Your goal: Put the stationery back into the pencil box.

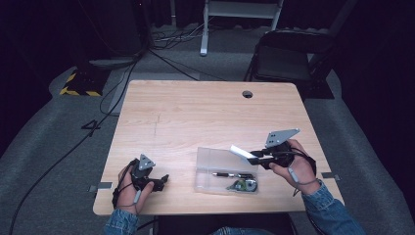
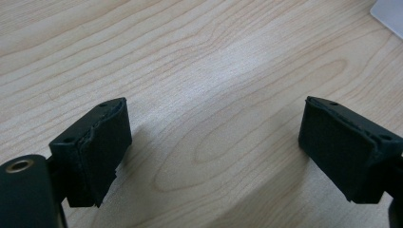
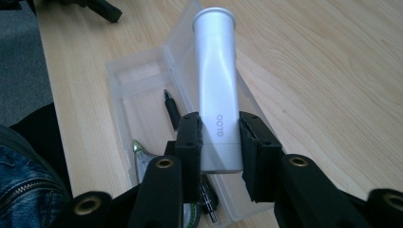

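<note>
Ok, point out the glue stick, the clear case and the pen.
glue stick (image 3: 216, 80): right gripper view, mid-barrel above the tongs.
clear case (image 3: 138, 76): right gripper view, bare far tray floor.
pen (image 3: 172, 111): right gripper view, black barrel.

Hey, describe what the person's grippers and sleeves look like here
Both grippers, left and right, are black, each topped by a grey three-cornered plate with small holes. The jaws carry flat black pads and brass-ringed screw holes. A dark cable loops from each. The sleeves are blue denim.
</note>
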A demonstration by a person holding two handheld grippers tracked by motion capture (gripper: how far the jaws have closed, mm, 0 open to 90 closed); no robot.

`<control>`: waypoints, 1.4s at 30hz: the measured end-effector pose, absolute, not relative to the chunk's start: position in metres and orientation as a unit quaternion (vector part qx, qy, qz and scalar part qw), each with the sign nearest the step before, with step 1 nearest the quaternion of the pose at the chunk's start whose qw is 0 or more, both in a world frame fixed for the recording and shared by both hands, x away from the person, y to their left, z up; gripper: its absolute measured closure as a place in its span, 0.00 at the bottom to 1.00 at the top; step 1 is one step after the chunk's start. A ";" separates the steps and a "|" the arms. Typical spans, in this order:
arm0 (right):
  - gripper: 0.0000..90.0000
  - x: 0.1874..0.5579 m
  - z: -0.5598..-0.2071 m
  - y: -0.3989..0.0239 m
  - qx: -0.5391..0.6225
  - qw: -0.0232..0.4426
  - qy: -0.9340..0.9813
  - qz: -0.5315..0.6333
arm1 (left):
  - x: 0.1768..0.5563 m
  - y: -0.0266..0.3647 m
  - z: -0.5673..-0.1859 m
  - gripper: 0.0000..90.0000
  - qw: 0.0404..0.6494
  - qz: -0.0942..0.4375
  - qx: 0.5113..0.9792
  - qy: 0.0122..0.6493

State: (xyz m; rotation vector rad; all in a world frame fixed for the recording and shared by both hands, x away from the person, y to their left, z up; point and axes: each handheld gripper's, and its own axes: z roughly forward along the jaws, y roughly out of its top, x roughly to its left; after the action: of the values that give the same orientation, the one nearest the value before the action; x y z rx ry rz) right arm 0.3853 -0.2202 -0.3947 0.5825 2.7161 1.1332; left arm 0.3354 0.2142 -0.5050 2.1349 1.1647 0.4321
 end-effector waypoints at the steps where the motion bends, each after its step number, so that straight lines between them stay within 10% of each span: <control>1: 0.80 0.385 -0.395 -0.219 0.191 0.070 0.904 0.376 | 0.336 0.214 -0.505 0.12 0.330 0.166 0.816 0.444; 42: 0.79 0.366 -0.430 -0.160 0.081 -0.004 0.952 0.297 | 0.336 0.214 -0.505 0.12 0.331 0.166 0.815 0.445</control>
State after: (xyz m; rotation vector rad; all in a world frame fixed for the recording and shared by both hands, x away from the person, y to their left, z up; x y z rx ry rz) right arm 0.3664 -0.1603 -0.4296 0.2543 2.9972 0.9343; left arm 0.3355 0.2140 -0.5053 2.1308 1.1644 0.4353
